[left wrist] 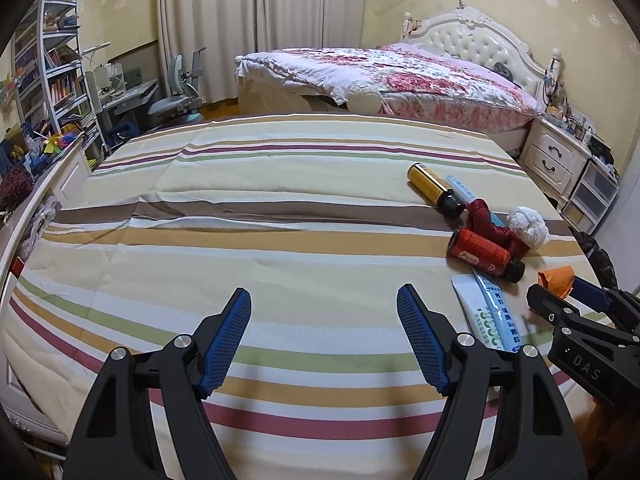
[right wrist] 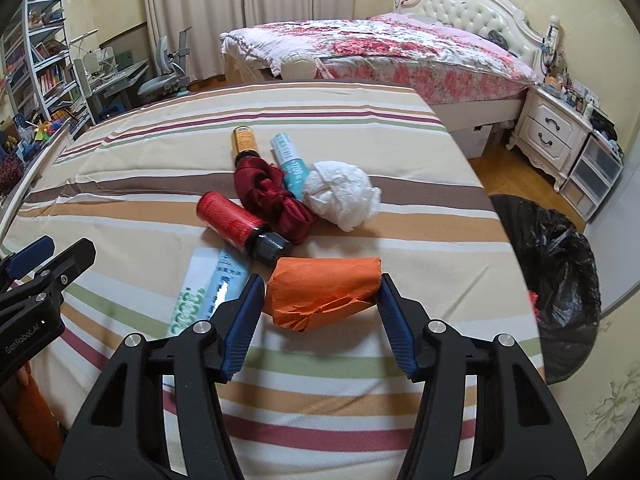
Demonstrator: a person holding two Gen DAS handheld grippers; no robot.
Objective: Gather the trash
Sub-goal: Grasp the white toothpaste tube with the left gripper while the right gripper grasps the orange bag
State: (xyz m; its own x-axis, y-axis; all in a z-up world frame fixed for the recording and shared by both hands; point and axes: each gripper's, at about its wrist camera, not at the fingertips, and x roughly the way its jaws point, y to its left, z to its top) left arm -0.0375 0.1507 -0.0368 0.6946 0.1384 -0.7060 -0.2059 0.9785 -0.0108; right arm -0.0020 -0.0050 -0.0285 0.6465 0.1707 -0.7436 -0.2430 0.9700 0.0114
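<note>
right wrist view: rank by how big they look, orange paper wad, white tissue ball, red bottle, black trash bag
1. black trash bag
2. orange paper wad, though it sits nearest the camera
3. white tissue ball and red bottle look alike, so unranked

A home bedroom: a quilted bed (left wrist: 400, 76) with padded headboard (left wrist: 476, 42), nightstand (left wrist: 556, 156), curtains (left wrist: 256, 4), bookshelf (left wrist: 52, 64)
</note>
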